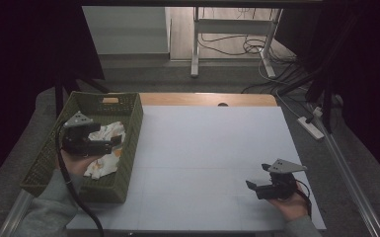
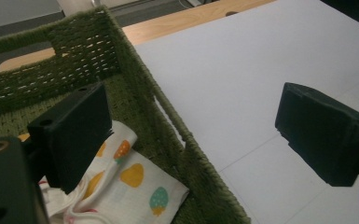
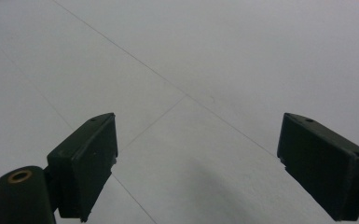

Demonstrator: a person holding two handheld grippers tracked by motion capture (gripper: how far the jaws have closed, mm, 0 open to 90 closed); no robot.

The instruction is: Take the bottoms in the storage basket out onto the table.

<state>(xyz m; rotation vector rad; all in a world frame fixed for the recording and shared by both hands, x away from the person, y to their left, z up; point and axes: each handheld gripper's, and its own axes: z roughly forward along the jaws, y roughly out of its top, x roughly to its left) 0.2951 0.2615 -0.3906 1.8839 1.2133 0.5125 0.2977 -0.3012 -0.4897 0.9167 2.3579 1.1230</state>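
left hand-held gripper (image 1: 114,144) spread over cloth (image 2: 135,184) in basket (image 1: 133,129) at 9 o'clock; could snag the wall. right hand-held gripper (image 1: 257,177) spread, idle.

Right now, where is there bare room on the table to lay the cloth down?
The white sheet is bare from the basket across to the right gripper, and up to the wooden strip at the far edge. It is crowded only in the basket, where the left gripper hovers open over the cloth.
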